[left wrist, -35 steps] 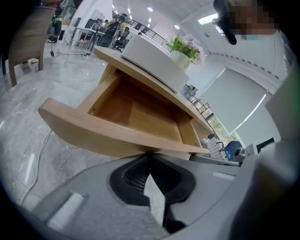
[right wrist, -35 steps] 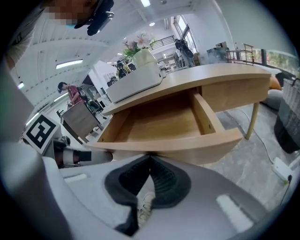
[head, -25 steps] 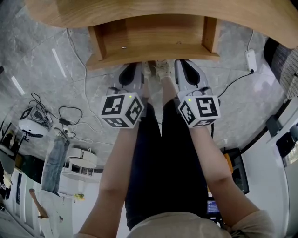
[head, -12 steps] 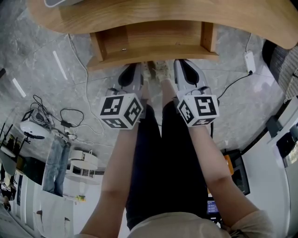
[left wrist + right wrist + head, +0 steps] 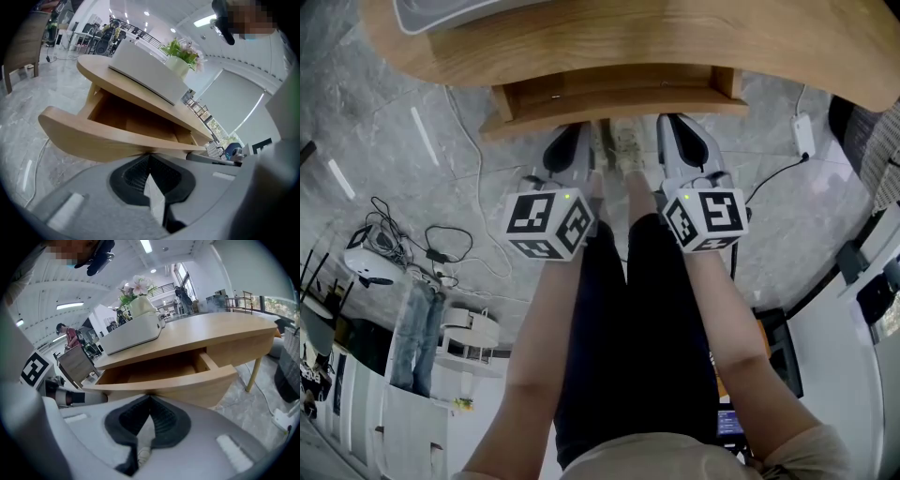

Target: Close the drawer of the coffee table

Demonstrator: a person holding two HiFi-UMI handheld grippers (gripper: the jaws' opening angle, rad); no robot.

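Note:
The wooden coffee table fills the top of the head view. Its drawer stands partly out, only a narrow strip of the inside showing. My left gripper and right gripper are side by side, both shut, with their tips against the curved drawer front. In the left gripper view the tips meet right under the drawer front. The right gripper view shows the same, with the shut tips touching the drawer front. Neither gripper holds anything.
A white box and a potted flower stand on the tabletop. The person's legs and shoes lie between the grippers. Cables run over the marble floor at the left, a power strip at the right.
The drawer has slid further into the table, so less of its inside shows. Both grippers have moved forward with the drawer front.

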